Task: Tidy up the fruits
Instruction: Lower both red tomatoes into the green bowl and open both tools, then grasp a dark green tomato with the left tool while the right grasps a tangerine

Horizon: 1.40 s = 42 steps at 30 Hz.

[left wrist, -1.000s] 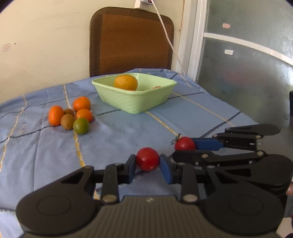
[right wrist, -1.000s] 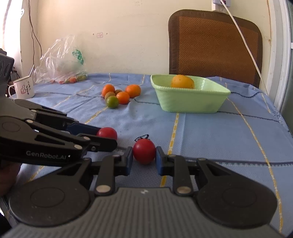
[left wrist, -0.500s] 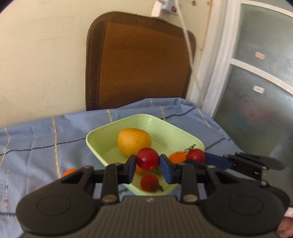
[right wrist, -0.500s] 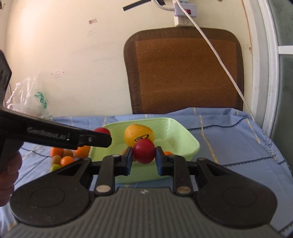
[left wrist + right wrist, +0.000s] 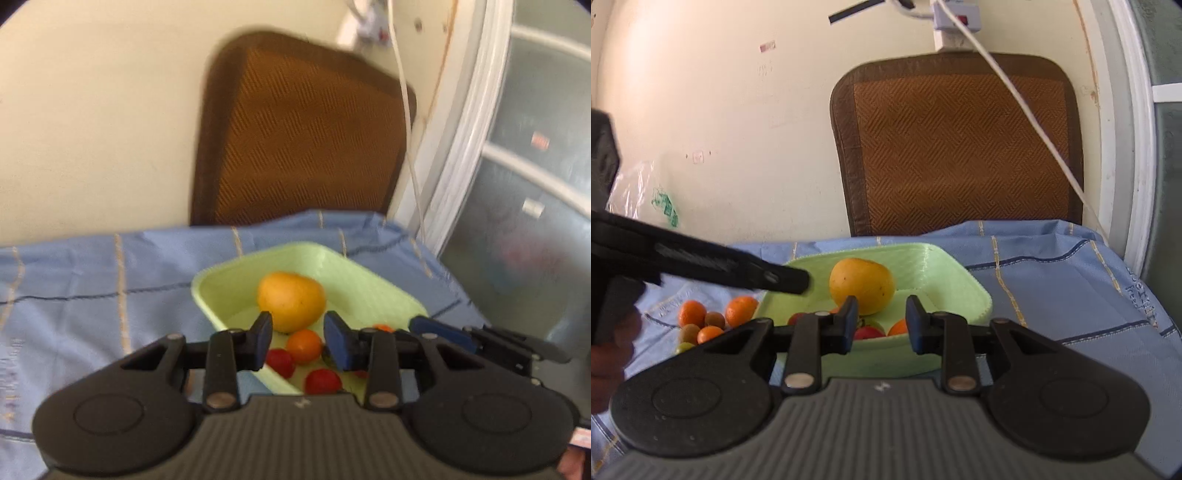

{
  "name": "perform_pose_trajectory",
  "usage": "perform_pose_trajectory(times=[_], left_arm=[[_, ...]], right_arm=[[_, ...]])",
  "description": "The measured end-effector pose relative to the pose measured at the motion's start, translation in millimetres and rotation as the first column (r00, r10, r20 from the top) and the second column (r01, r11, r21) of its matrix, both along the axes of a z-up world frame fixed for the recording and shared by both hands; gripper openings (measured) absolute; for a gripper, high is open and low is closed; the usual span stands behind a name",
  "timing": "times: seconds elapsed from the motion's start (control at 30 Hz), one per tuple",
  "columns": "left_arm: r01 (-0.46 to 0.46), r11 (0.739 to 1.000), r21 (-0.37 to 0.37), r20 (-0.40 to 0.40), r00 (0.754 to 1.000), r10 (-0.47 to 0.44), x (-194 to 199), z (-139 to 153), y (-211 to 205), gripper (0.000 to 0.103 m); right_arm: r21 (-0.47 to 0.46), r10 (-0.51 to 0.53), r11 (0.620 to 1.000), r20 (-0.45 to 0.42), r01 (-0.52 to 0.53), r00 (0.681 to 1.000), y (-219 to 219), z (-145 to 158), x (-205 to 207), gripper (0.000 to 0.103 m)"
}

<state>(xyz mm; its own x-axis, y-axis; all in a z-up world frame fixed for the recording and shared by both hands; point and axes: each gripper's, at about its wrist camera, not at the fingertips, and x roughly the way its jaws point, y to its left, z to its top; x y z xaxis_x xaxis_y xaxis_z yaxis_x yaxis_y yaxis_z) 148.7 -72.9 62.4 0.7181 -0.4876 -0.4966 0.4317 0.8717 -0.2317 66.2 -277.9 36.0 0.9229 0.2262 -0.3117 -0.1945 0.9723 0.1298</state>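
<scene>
A light green bowl [image 5: 373, 284] sits on the blue tablecloth and holds a large yellow-orange fruit [image 5: 291, 301], a small orange [image 5: 304, 346] and red tomatoes [image 5: 322, 381]. My left gripper [image 5: 298, 338] is open and empty just above the bowl's near side. My right gripper [image 5: 880, 322] is open and empty over the same bowl [image 5: 964, 288], with the yellow fruit [image 5: 861, 281] and a red tomato [image 5: 868, 332] behind its fingers. The left gripper's fingers [image 5: 738, 271] show at the left of the right wrist view.
Several small oranges and brownish fruits [image 5: 709, 321] lie on the cloth left of the bowl. A brown chair back [image 5: 960, 147] stands behind the table by the wall. A white cable [image 5: 1027, 110] hangs across it. A plastic bag [image 5: 642, 195] is at far left.
Both grippers have opened and each let go of its red tomato; the tomatoes now lie in the bowl. Both grippers stay over the bowl.
</scene>
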Motion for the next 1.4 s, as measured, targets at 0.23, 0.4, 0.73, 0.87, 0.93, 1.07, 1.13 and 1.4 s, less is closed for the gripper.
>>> perform_pose_trajectory(times=[0.23, 0.4, 0.73, 0.87, 0.93, 1.07, 1.13, 1.4], left_arm=[[-0.215, 0.977, -0.003, 0.046, 0.976, 0.215, -54.0, 6.6, 101.0, 0.032], [-0.216, 0.976, 0.027, -0.026, 0.976, 0.217, -72.8, -24.4, 112.8, 0.032], [-0.114, 0.984, 0.137, -0.072, 0.99, 0.125, -57.5, -57.6, 48.8, 0.038], [-0.12, 0.986, 0.115, -0.073, 0.989, 0.129, -60.9, -56.9, 56.2, 0.028], [-0.133, 0.985, 0.113, -0.066, 0.988, 0.141, -68.5, -55.4, 64.8, 0.028], [-0.162, 0.981, 0.106, -0.062, 0.984, 0.169, -87.2, -52.9, 85.4, 0.028], [-0.166, 0.98, 0.107, -0.064, 0.983, 0.173, -94.2, -53.5, 91.4, 0.028], [-0.164, 0.979, 0.121, -0.069, 0.983, 0.173, -93.3, -54.0, 90.1, 0.029]], right_arm=[[0.066, 0.114, 0.991, 0.023, -0.115, 0.993, 23.2, 16.5, -26.5, 0.031], [-0.006, 0.21, 0.977, -0.052, -0.211, 0.976, 75.5, 6.1, -22.4, 0.031], [0.02, 0.202, 0.979, -0.124, -0.201, 0.972, 94.4, 0.6, -3.3, 0.031], [-0.004, 0.239, 0.97, -0.144, -0.242, 0.96, 104.2, 0.9, 5.5, 0.031], [-0.019, 0.26, 0.964, -0.151, -0.266, 0.954, 112.2, 0.2, 11.0, 0.031], [-0.092, 0.272, 0.952, -0.187, -0.293, 0.944, 131.8, -8.5, 25.3, 0.031], [-0.12, 0.268, 0.947, -0.213, -0.297, 0.94, 139.0, -14.8, 32.4, 0.031], [-0.115, 0.294, 0.937, -0.252, -0.33, 0.922, 141.2, -19.8, 27.4, 0.031]])
